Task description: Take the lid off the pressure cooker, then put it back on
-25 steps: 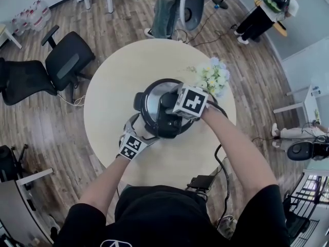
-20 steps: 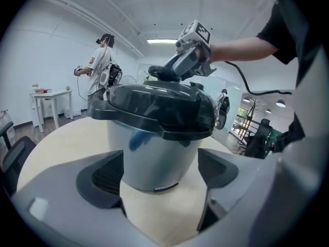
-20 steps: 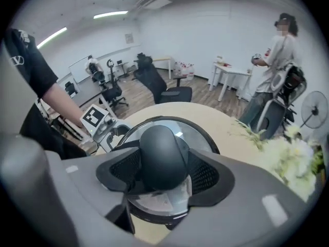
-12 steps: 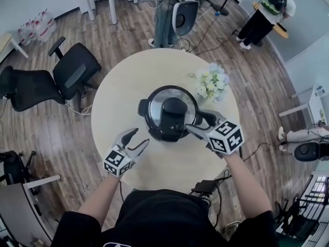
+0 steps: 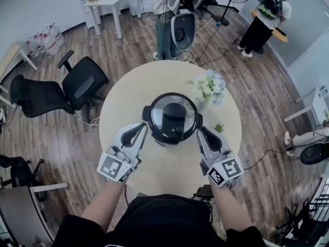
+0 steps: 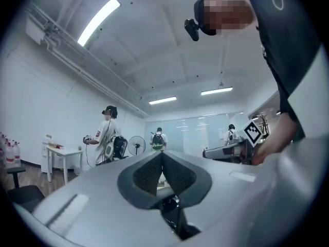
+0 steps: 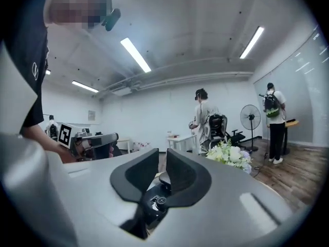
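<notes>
Left gripper (image 5: 135,133), right gripper (image 5: 202,136) empty, flanking the pressure cooker (image 5: 146,112) on its near side.
Left pressed together, right just closed to a slit on nothing; lid (image 5: 172,107) seated, needing no hold.

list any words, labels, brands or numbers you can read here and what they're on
No text reads clearly.
Left marker cube and right marker cube: black square patterns, no letters.
Shirt: pale emblem, not legible.
Wall sign: too small.
Pressure cooker lid: no print legible.
</notes>
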`<move>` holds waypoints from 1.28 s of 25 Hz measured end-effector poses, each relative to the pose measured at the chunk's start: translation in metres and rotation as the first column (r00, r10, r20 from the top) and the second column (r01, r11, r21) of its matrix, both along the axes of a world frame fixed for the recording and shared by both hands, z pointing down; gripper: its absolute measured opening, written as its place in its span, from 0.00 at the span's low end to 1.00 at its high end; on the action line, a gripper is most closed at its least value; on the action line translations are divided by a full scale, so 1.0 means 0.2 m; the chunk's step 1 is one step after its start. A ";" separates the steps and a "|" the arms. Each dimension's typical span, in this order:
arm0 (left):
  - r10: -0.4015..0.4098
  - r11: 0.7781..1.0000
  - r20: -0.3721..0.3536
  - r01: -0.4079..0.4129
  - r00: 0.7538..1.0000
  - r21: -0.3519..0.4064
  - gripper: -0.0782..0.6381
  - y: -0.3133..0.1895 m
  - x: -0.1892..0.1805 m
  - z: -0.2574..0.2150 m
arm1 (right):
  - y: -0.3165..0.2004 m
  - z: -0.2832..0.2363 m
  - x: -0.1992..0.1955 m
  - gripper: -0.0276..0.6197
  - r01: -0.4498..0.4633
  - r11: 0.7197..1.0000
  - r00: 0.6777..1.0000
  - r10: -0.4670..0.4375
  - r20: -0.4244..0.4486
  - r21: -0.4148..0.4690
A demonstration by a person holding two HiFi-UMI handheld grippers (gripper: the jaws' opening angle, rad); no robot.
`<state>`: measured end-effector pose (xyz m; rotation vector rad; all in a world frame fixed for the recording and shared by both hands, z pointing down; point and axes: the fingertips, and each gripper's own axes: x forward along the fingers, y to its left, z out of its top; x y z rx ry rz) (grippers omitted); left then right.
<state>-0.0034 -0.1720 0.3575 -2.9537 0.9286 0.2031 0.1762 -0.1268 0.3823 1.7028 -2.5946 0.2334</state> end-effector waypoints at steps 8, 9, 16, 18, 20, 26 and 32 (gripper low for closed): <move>-0.087 0.995 0.015 0.086 0.996 0.050 0.11 0.00 -0.02 -0.15 | 0.05 -0.07 0.04 0.06 -0.139 0.986 0.990 0.136 0.039 0.095; -0.090 0.995 0.023 0.089 0.996 0.048 0.11 0.01 -0.01 -0.14 | 0.04 -0.08 0.05 0.06 -0.153 0.982 0.988 0.150 0.035 0.108; -0.083 0.993 0.022 0.081 0.996 0.090 0.11 0.02 -0.02 -0.13 | 0.05 -0.07 0.12 0.06 -0.189 0.969 0.981 0.195 -0.020 0.159; -0.089 0.993 0.029 0.086 0.996 0.082 0.11 0.01 -0.04 -0.11 | 0.06 -0.05 0.17 0.06 -0.205 0.967 0.978 0.209 -0.011 0.150; -0.094 0.993 0.034 0.091 0.995 0.072 0.11 0.00 -0.05 -0.09 | 0.07 -0.06 0.21 0.06 -0.228 0.962 0.973 0.232 -0.011 0.150; -0.125 0.991 0.038 0.123 0.991 0.055 0.11 -0.06 -0.09 -0.05 | 0.04 -0.06 0.29 0.05 -0.248 0.958 0.965 0.258 -0.051 0.140; -0.153 0.986 0.024 0.151 0.988 0.072 0.11 -0.09 -0.17 -0.10 | 0.09 -0.07 0.34 0.05 -0.267 0.953 0.958 0.278 -0.063 0.146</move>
